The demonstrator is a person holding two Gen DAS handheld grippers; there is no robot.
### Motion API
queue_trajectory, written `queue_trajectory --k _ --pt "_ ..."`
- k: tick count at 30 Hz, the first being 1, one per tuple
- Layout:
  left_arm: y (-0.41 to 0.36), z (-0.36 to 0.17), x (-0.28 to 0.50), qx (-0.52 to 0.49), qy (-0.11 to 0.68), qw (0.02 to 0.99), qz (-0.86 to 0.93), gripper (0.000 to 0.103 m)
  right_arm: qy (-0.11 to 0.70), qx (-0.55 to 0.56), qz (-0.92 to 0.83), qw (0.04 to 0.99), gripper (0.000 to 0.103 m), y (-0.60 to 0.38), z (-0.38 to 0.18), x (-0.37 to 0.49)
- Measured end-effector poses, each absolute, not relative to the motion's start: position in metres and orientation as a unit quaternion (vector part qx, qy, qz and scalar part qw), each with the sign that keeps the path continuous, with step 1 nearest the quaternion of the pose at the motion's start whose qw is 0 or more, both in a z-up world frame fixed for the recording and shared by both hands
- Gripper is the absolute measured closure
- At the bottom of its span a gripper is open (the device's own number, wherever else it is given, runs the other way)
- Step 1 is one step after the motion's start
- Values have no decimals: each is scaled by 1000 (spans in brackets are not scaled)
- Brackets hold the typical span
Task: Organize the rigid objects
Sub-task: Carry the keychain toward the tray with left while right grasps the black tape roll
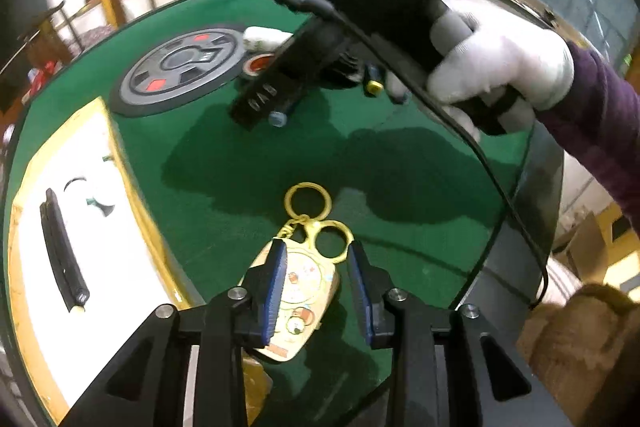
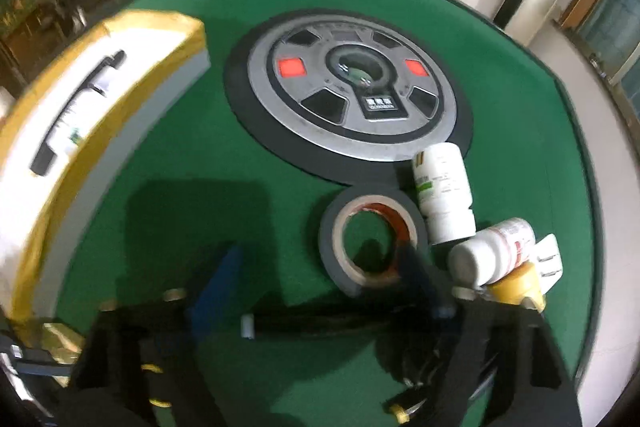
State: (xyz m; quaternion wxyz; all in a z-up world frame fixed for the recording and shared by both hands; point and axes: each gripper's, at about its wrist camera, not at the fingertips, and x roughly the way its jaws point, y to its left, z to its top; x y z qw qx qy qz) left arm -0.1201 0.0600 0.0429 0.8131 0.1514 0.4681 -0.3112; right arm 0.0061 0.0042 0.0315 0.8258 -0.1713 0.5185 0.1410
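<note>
1. Yellow-rimmed tray (image 1: pixel 146 227), far left of the left view, already holds one black pen (image 1: pixel 62 251). If I carry anything over too low, it could clip that raised rim and drop short onto the bench (image 1: pixel 240 167).
2. Lower centre, the cream key fob (image 1: pixel 304 291) lies between my left fingers (image 1: pixel 276 279). They are not clenched: one pad is against its edge, and green shows beside the other. If I close off-centre, I judge the flat fob may pivot or skid out, and its loose gold rings could snag.
3. Upper centre, my right fingers (image 1: pixel 256 99) are down around a black marker (image 2: pixel 340 323). Through the blur I cannot tell whether they pinch it. Round and smooth, it could roll away.
4. Further right in the right view, the tape roll (image 2: pixel 326 227) and white bottle (image 2: pixel 444 195) crowd that finger, so a careless swing could topple them.
</note>
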Motion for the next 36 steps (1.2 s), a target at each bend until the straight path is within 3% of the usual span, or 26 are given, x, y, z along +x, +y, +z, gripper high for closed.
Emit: queue_trajectory --k 2,4,9,12,15,17,18,19,24,28,36 --pt "55 43 -122 170 469 802 -328 57 518 -160 138 829 65 0 35 4" --pt "49 43 -124 199 471 788 -343 49 518 -141 142 831 71 -9 38 -1" --pt "45 46 -119 251 474 779 -324 48 519 -117 159 832 74 -19 41 -15" --pt "45 40 -114 286 476 776 -299 33 518 -109 168 832 74 -22 42 -15" --pt "36 28 -121 354 465 754 -299 30 521 -96 172 831 74 -24 39 -11" --pt "34 28 -117 352 483 747 -290 33 518 -93 174 832 74 -24 39 -12" --pt "35 29 -114 328 499 745 -297 48 517 -89 174 833 74 -25 39 -12" --pt "35 30 -114 320 496 750 -297 50 516 -87 175 834 74 -26 39 -12" --pt "38 35 -124 273 487 774 -298 50 510 -69 181 838 74 -31 39 -13" --pt "46 51 -135 222 473 796 -307 50 498 -48 187 846 95 -36 44 -19" --pt "85 97 -149 121 428 843 -305 50 470 1 200 860 96 -51 74 -29"
